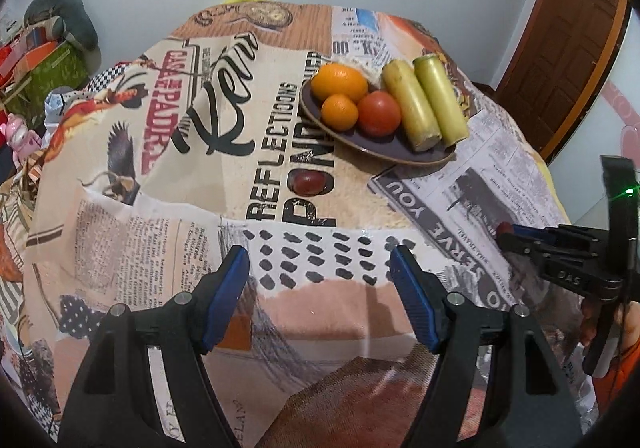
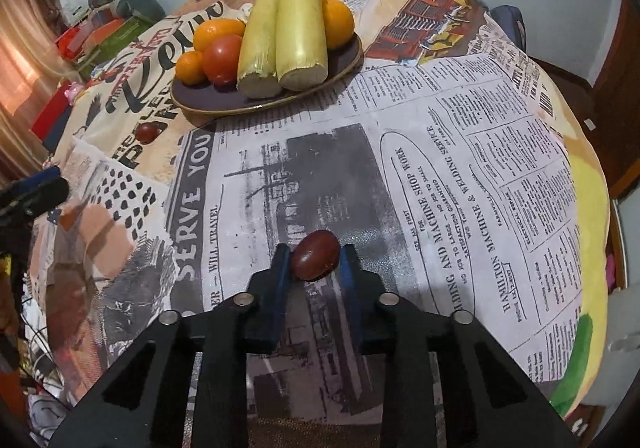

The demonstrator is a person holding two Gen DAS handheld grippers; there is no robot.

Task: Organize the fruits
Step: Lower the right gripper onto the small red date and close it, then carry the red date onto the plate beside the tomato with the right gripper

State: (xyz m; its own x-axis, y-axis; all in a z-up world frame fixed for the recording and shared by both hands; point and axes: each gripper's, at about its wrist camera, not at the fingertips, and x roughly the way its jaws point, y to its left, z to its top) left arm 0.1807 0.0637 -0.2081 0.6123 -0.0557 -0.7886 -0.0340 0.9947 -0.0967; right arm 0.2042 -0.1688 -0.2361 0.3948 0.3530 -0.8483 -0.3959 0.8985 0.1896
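A dark oval plate (image 1: 384,147) (image 2: 224,99) holds oranges (image 1: 339,83) (image 2: 218,31), a red tomato (image 1: 379,113) (image 2: 222,57) and two pale green cane pieces (image 1: 412,103) (image 2: 300,31). My right gripper (image 2: 315,258) is shut on a small dark red fruit (image 2: 316,254) just above the newspaper-print cloth; it shows at the right of the left wrist view (image 1: 505,228). A second small dark red fruit (image 1: 309,182) (image 2: 146,133) lies on the cloth in front of the plate. My left gripper (image 1: 320,268) is open and empty, short of that fruit.
The table is covered with a printed cloth (image 1: 160,167) (image 2: 460,167). Boxes and clutter (image 1: 36,63) (image 2: 92,35) sit beyond the left edge. A wooden door (image 1: 568,59) stands at the right. A white wall is behind.
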